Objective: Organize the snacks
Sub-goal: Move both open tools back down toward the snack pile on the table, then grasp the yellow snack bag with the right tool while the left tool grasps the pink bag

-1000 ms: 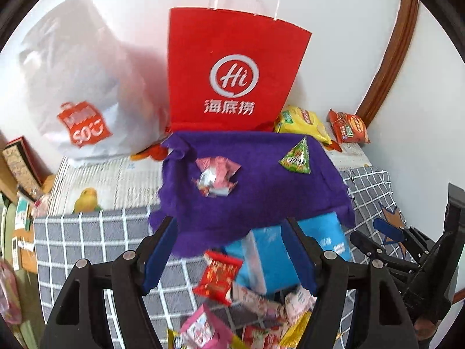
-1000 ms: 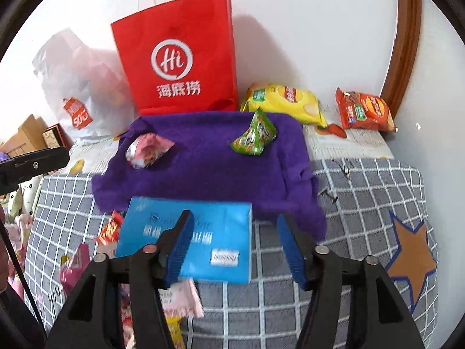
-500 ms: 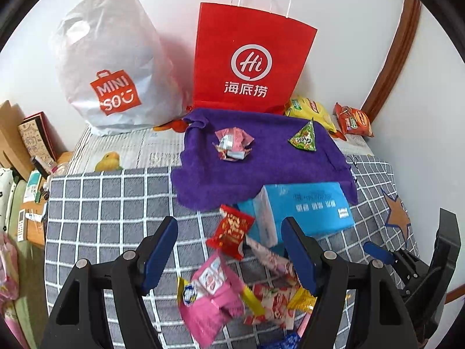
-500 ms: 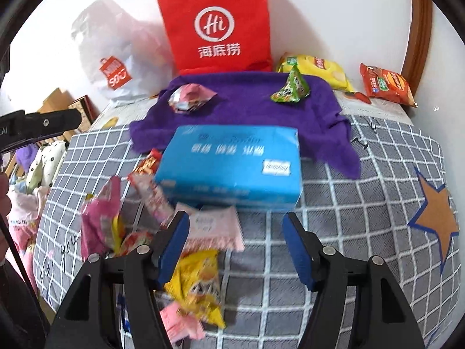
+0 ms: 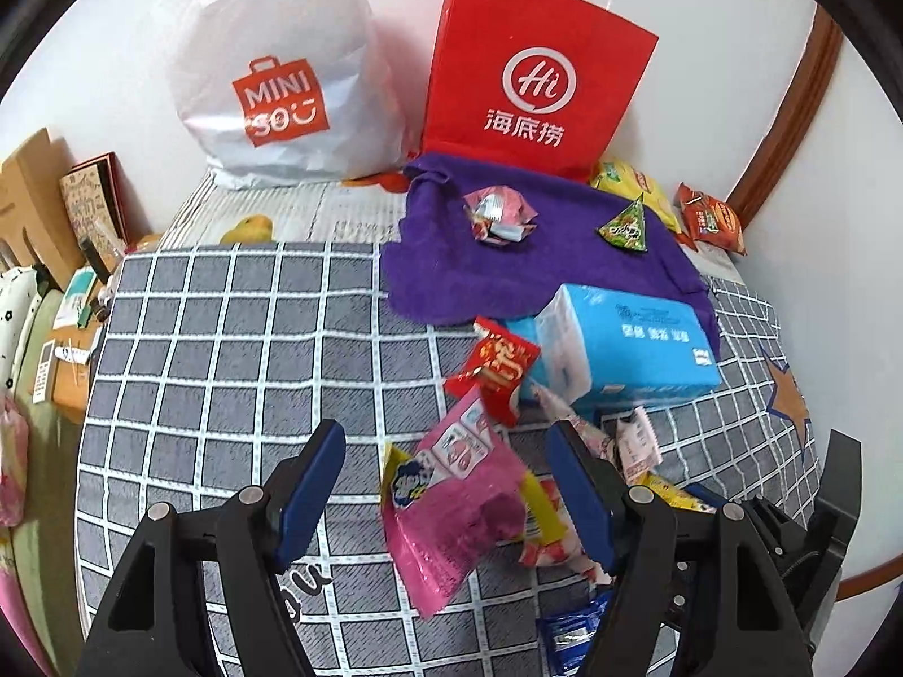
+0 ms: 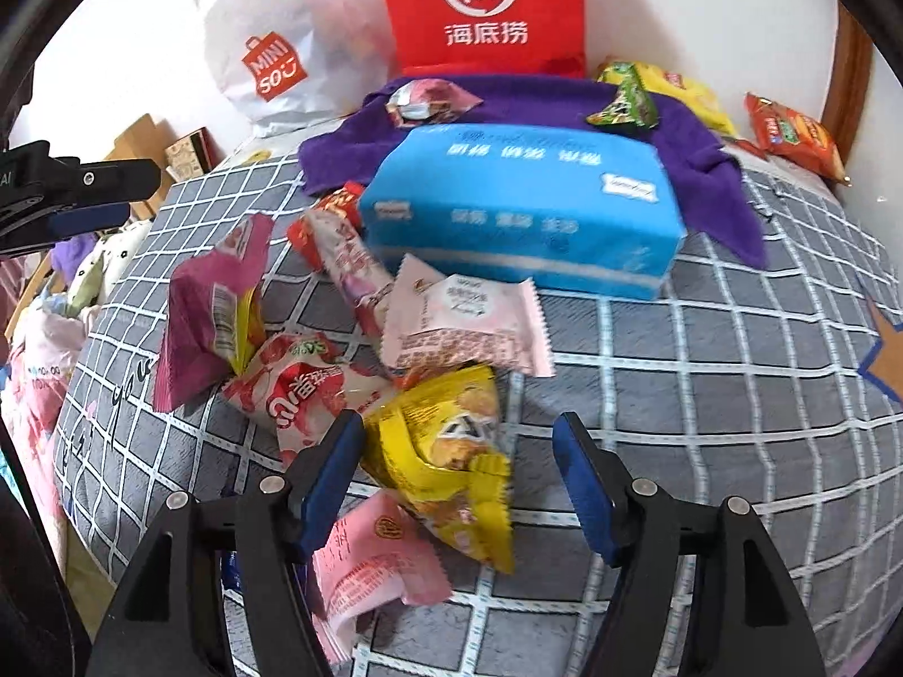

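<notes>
Hidden in part: blue wrapper [image 5: 570, 629] at 5 o'clock of the left view, cut off behind the left gripper's right finger; pale pink packet [image 6: 372, 558] at 7 o'clock of the right view, tucked under the right gripper's left finger. Print on the blue tissue pack [image 6: 525, 209] blurred, not readable.

Counted on the purple cloth [image 5: 542, 259]: two snacks, a crumpled pink-silver wrapper [image 5: 499, 214] at 12 o'clock and a green triangular packet [image 5: 626, 225] at 1 o'clock. Against the wall: two bags, white [image 5: 276, 79] and red [image 5: 536, 73], side by side. Beyond the cloth at 2 o'clock: one yellow chip bag [image 6: 677, 90] and one orange-red packet [image 6: 796, 135].

Loose pile on the checked cover [image 5: 226, 338], just in front of the tissue pack: magenta bag [image 5: 451, 513], red packet [image 5: 496, 366], yellow packet [image 6: 451, 451], strawberry-print packet [image 6: 305, 395], pink-white packet [image 6: 468, 321].

Left gripper [image 5: 446, 496] spread wide, empty, magenta bag lying between its fingers. Right gripper [image 6: 457, 479] spread wide, empty, yellow packet between its fingers.

Open cover from 9 to 11 o'clock in the left view; likewise at 3 to 5 o'clock in the right view, up to the star patch [image 5: 787, 395] by the edge.
</notes>
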A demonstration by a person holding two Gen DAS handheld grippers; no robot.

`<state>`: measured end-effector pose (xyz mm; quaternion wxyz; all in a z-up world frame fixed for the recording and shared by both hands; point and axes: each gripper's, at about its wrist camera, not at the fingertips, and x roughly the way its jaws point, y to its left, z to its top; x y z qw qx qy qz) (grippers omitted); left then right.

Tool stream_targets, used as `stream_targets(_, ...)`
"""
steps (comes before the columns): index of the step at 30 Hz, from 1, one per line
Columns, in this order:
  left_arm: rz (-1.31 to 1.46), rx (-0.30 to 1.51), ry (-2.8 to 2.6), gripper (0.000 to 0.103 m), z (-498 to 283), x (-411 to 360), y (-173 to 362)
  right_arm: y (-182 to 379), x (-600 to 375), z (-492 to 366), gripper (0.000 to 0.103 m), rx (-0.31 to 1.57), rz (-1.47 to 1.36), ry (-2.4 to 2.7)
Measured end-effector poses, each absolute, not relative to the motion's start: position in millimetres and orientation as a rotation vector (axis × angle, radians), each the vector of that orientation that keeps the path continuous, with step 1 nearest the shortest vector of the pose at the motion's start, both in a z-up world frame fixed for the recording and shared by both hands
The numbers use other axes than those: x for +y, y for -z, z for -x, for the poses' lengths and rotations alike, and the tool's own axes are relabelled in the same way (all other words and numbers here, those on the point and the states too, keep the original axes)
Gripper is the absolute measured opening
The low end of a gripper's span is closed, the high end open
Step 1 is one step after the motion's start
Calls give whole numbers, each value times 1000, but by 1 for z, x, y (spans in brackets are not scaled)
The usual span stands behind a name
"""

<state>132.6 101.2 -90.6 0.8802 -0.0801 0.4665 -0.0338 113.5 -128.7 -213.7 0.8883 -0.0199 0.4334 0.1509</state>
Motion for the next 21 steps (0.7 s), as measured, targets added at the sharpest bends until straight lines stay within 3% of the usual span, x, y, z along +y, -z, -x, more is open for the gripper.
stream_targets(2,165,981,68,72,-132,101,97,219,-124,-114,65,899,56,-326)
stream_targets(4,164,993,68,72,-132,100,105,221,-120,-113,53,896,64,-344)
stream_targets(7,163,1025,63,72,-133,98,121,222,-120,-111,48,883,83,-353)
stream_targets(21,214,1096,139,80,-142,82,169,211,-194,-129,43,811,1,-173)
